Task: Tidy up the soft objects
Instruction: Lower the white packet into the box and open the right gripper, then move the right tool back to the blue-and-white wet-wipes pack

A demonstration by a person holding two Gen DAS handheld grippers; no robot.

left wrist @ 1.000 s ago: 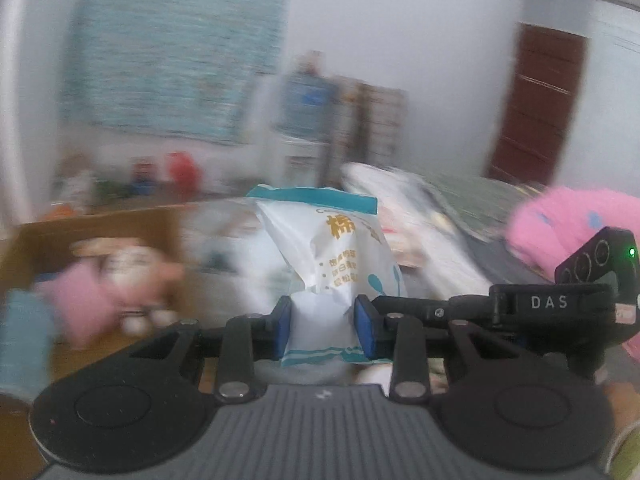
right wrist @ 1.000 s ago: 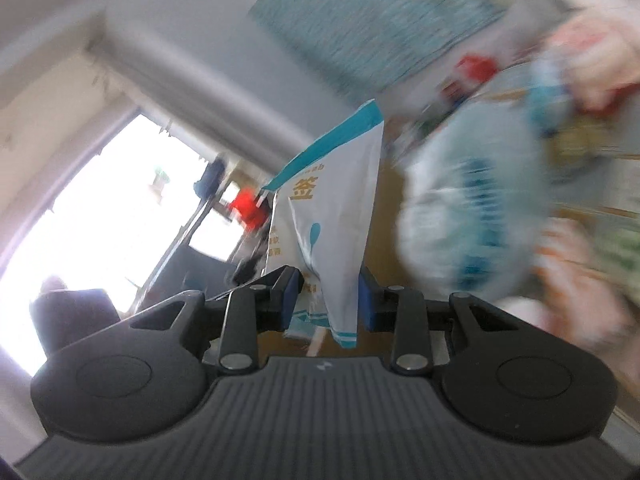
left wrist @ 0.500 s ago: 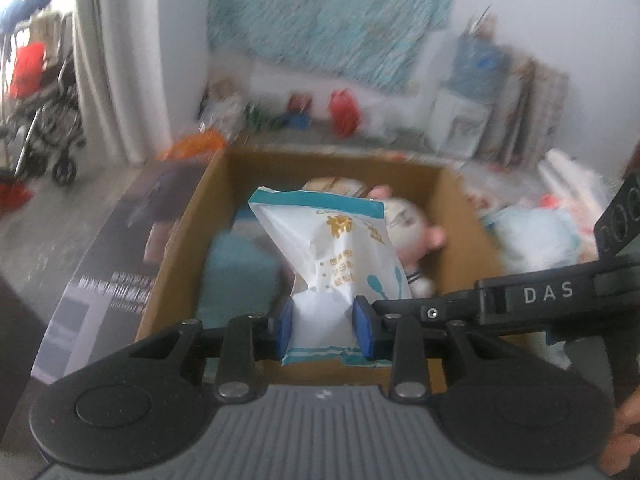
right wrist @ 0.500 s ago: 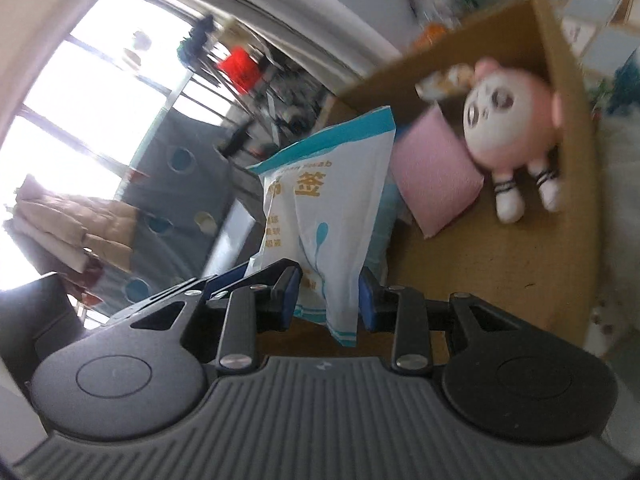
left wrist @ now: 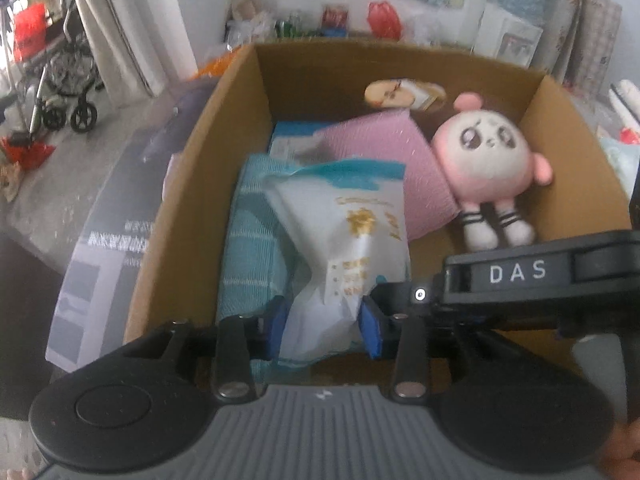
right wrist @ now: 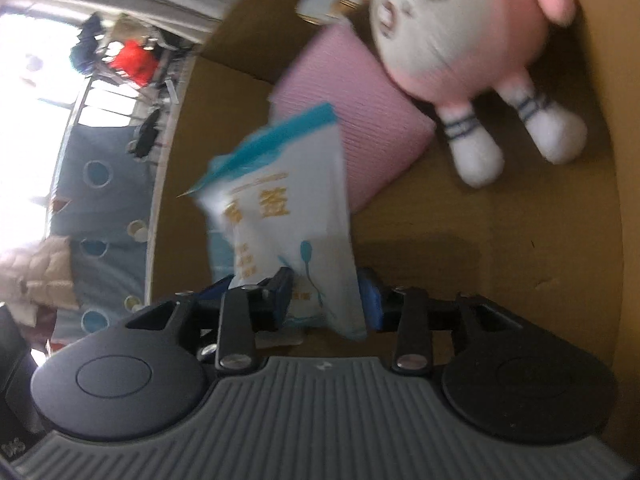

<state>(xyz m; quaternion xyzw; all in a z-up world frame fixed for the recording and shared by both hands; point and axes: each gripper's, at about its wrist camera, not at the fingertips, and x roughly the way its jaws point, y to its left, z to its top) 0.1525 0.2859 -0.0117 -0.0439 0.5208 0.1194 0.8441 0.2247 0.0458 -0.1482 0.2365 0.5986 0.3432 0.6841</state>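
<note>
— Left gripper [left wrist: 322,320]?
— Aimed steeply down into the cardboard box [left wrist: 180,216]. Opening at the jaws, with the lower end of the white bag [left wrist: 344,240] between the blue pads. Both pads touching the bag's sides, so gripped, though loosely.

— And the right gripper [right wrist: 326,300]?
— Much the same. Reaching in from the right, across the front of the left one. Opening too, on that same lower end of the bag. Pads against its sides; hard to judge how firmly, given the blur.

— Where exactly is the bag?
— Inside the box, at the near left. Standing up from the two grippers with its teal strip on top and tilted a little toward the far side. Over the teal cloth [left wrist: 252,248] that lies along the left wall. Cannot tell whether resting on it or hanging just above.

— What else in there?
— Pink cushion [left wrist: 384,148] just behind the bag, toward the middle. Pink plush doll [left wrist: 488,168] to the right of that, on its back, face up, white feet pointing near. Small packet with a round picture [left wrist: 400,94] against the far wall. Light blue pack [left wrist: 292,136] at the far left, partly under the cushion.

— Outside the box?
— Wheeled chair [left wrist: 64,76] far off to the left by a curtain, and a red bag [left wrist: 384,20] beyond the far wall.
</note>
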